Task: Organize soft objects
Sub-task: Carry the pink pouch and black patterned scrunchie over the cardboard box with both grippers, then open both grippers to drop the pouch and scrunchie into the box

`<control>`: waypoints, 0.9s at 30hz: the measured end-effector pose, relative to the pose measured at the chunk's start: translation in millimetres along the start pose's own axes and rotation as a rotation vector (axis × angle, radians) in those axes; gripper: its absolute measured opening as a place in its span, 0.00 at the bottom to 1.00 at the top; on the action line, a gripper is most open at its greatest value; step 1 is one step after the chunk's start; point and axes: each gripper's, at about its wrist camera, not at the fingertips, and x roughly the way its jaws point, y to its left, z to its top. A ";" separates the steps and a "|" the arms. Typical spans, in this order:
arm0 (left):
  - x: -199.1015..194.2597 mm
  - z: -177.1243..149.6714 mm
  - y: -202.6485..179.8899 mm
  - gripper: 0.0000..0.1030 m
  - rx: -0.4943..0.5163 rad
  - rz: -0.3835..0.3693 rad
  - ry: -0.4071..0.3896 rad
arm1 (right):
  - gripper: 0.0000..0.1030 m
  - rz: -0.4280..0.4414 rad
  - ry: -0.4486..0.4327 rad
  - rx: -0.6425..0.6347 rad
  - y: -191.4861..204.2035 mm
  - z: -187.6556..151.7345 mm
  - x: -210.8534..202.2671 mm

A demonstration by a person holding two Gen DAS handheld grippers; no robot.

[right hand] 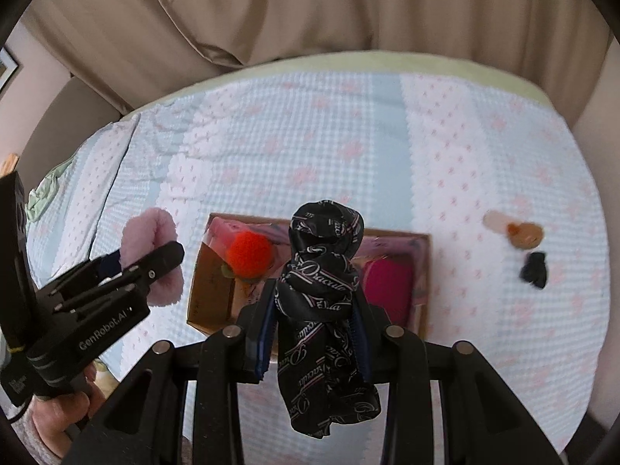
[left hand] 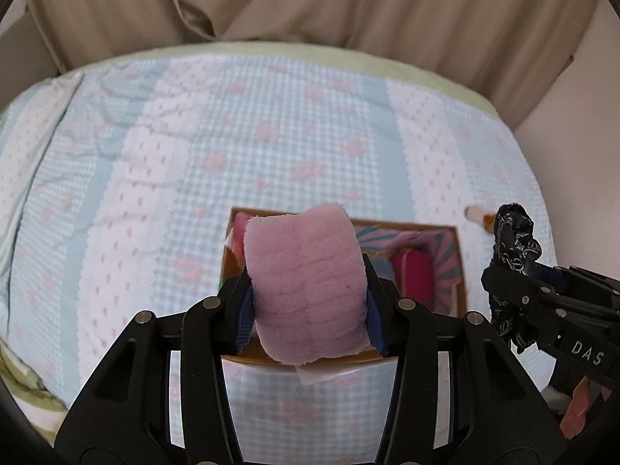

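My left gripper (left hand: 308, 312) is shut on a folded pink fleece cloth (left hand: 306, 283) and holds it above the near edge of an open cardboard box (left hand: 461, 267). The cloth also shows in the right wrist view (right hand: 155, 240), left of the box (right hand: 213, 290). My right gripper (right hand: 312, 339) is shut on a black printed scarf (right hand: 323, 290), knotted at the top, held over the box's near side. The scarf shows at the right in the left wrist view (left hand: 513, 240). The box holds a red pom-pom (right hand: 248, 254) and a magenta soft item (right hand: 387, 285).
The box sits on a bed with a pale blue and white quilt (right hand: 348, 147). A small orange-and-clear item (right hand: 519, 230) and a small black item (right hand: 534, 269) lie on the quilt right of the box. Beige curtains (left hand: 310, 4) hang behind the bed.
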 end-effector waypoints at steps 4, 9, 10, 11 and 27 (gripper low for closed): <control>27.4 -6.5 17.2 0.42 0.008 -0.012 0.046 | 0.31 0.019 0.055 0.032 6.9 2.0 30.6; 61.4 -20.8 23.5 0.42 0.048 -0.026 0.091 | 0.31 0.039 0.110 0.016 10.9 8.4 72.0; 67.8 -23.4 24.3 0.42 0.049 -0.033 0.096 | 0.31 0.044 0.121 0.013 10.4 9.3 80.3; 75.6 -26.1 25.0 0.42 0.051 -0.036 0.103 | 0.31 0.050 0.134 0.011 9.8 10.4 92.5; 155.3 -48.3 17.0 1.00 0.178 -0.063 0.211 | 0.56 0.088 0.257 -0.008 0.9 14.8 176.8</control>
